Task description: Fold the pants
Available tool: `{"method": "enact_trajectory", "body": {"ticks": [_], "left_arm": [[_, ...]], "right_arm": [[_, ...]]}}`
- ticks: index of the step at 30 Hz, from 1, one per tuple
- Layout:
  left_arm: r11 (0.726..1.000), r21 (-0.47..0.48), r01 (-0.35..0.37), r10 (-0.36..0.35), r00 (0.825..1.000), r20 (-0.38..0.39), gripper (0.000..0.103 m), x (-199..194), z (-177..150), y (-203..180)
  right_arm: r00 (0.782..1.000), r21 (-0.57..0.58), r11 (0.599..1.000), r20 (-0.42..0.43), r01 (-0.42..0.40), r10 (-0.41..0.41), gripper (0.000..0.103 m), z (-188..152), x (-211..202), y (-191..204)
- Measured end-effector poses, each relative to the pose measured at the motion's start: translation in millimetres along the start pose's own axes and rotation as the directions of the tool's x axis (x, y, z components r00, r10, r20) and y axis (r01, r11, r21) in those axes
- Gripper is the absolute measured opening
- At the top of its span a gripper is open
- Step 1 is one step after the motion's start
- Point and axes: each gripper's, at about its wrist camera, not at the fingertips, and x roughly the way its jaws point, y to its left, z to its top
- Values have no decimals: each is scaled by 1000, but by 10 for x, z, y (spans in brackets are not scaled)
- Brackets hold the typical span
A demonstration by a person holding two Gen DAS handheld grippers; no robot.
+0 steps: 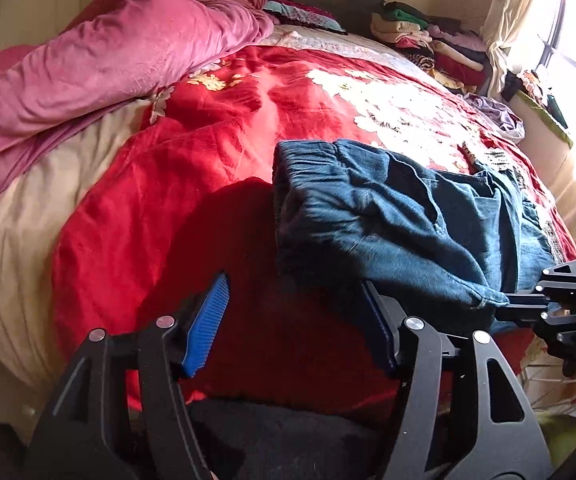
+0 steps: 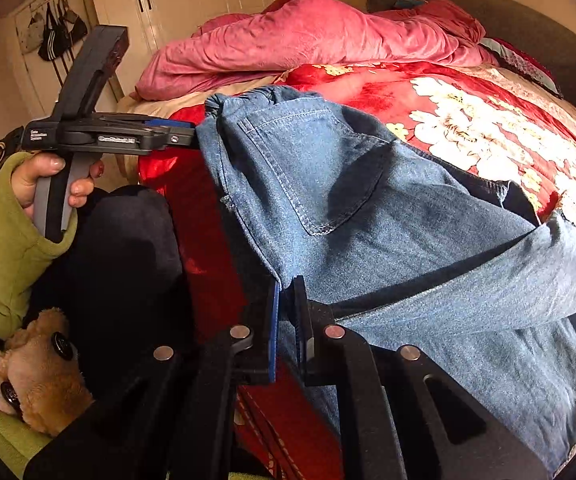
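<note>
Blue denim pants (image 1: 399, 216) hang bunched over the red floral blanket (image 1: 192, 168), elastic waistband at upper left. In the right wrist view the pants (image 2: 367, 216) fill the centre, back pocket showing. My right gripper (image 2: 286, 304) is shut on the pants' lower edge and also shows in the left wrist view (image 1: 503, 304) pinching the fabric. My left gripper (image 1: 295, 316) is open, its right finger under the pants' edge. In the right wrist view the left gripper (image 2: 192, 136) reaches to the waistband corner.
A pink duvet (image 1: 100, 64) lies along the bed's left side. Stacked folded clothes (image 1: 435, 44) sit at the head, near the window. White wardrobes (image 2: 208, 0) stand behind. A green-sleeved hand (image 2: 48, 184) holds the left gripper.
</note>
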Motion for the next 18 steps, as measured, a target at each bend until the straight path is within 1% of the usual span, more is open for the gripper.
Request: {"method": "enact_trajectory", "body": {"ticks": [1,2,5,7,9,10,12,13,15,17,18], "left_arm": [[1000,2,-21,21,1000,9,56,-48,0,-7],[1000,-2,-26,26,1000,17,56,-94,-4,0],[999,-36,-4,5,999,49,54,-229,65,-40],[999,8,38,-39,997,71,54,-262,135,-237],[995,63,82,-86,994,71,53,-208,205,-504],[993,80,89,-95,993,70,49,-160,228,-608],[990,116,82,-90,994,62,47,-38,242,-778],[988,145,59,-66,997,50,47,59,213,-839],[986,166,21,-20,1000,-8,47,279,133,-872],[990,139,33,-25,998,-64,46,452,64,-792],[991,124,47,-38,996,-77,46,488,47,-763]], "right_arm": [[1000,-4,1000,-6,0,0,7,-21,7,9],[1000,-4,1000,-14,1,-1,7,-46,17,13],[1000,19,1000,-22,-15,16,9,-97,62,4],[1000,24,1000,-27,-11,11,10,-113,95,11],[999,33,999,-29,-23,24,12,-111,107,13],[999,29,999,-28,-23,23,12,-117,101,24],[999,20,1000,-27,-23,23,14,-128,81,45],[999,23,999,-24,-24,25,14,-132,66,46],[999,35,999,-15,-33,33,14,-150,9,38],[999,59,998,-16,-35,36,14,-163,-76,30],[999,71,996,-9,-45,46,14,-162,-127,32]]}}
